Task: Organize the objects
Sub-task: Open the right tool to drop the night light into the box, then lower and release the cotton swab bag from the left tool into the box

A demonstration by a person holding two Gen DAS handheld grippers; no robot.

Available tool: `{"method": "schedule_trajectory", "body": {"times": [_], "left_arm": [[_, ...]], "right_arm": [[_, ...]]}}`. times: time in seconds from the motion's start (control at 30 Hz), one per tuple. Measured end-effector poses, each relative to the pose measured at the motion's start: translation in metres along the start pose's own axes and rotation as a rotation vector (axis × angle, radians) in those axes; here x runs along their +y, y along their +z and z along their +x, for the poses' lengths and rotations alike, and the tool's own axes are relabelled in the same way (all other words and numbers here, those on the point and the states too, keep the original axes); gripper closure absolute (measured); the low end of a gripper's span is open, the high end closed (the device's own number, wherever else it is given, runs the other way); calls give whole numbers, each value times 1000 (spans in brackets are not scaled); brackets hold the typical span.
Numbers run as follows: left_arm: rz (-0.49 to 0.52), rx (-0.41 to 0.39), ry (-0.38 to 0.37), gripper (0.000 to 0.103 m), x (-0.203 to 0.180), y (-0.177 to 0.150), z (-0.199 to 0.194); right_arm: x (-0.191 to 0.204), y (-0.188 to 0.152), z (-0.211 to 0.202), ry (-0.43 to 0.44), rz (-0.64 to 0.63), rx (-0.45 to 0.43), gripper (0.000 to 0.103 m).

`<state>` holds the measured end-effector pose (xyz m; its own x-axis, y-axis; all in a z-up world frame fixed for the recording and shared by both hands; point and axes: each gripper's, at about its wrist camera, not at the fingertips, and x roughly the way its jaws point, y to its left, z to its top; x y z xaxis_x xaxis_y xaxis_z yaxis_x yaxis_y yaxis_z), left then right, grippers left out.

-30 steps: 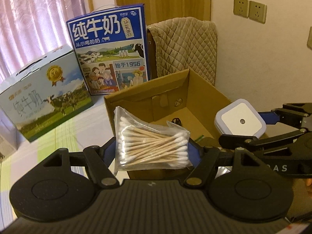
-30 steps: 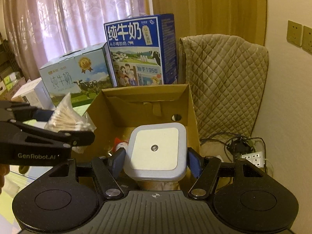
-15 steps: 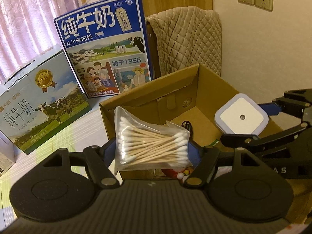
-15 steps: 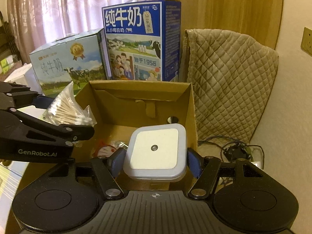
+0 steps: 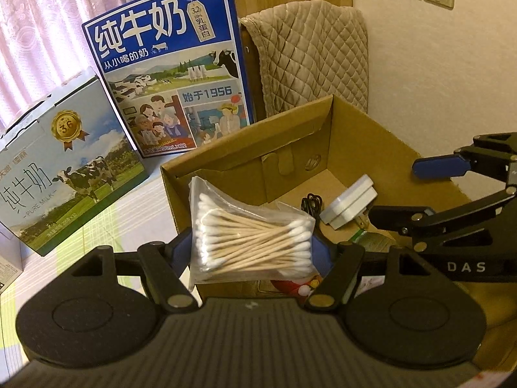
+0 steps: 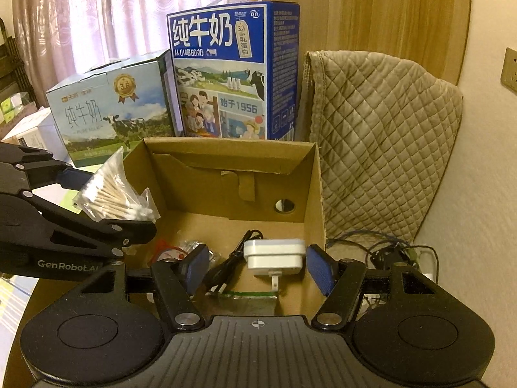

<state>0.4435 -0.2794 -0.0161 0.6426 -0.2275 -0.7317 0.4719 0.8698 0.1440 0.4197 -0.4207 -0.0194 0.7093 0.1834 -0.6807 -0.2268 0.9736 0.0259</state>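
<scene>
A clear bag of cotton swabs is clamped in my left gripper, held over the near left corner of an open cardboard box. A white square night light lies on its edge on the box floor, free of my right gripper, whose blue pads stand apart on either side above it. In the left wrist view the night light rests inside the box, with the right gripper open beyond it. The right wrist view has the swab bag at the box's left rim.
A black cable and a red and white item lie in the box. Two milk cartons, blue and pale, stand behind it. A quilted cover and tangled cords are to the right.
My right gripper opened and the night light dropped from it onto the box floor. Both grippers moved closer over the box; the left still holds the swab bag.
</scene>
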Motion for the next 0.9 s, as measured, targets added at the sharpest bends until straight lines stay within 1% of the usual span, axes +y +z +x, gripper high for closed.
{"method": "schedule_trajectory", "body": {"times": [0.23, 0.3, 0.37, 0.43, 0.63, 0.9], "left_arm": [[21, 0, 11, 31, -1, 2, 5], [32, -9, 20, 26, -1, 3, 7], [51, -17, 24, 16, -1, 4, 8], [67, -21, 44, 12, -2, 4, 10], [69, -10, 34, 12, 2, -2, 8], [48, -15, 7, 12, 5, -9, -9]], "right_arm": [[-1, -2, -1, 1, 4, -2, 39], [-1, -2, -1, 0, 5, -3, 39], [0, -2, -2, 0, 7, -5, 39], [-1, -1, -2, -1, 8, -8, 39], [-1, -1, -9, 6, 26, -17, 39], [-1, -4, -23, 21, 55, -26, 39]]}}
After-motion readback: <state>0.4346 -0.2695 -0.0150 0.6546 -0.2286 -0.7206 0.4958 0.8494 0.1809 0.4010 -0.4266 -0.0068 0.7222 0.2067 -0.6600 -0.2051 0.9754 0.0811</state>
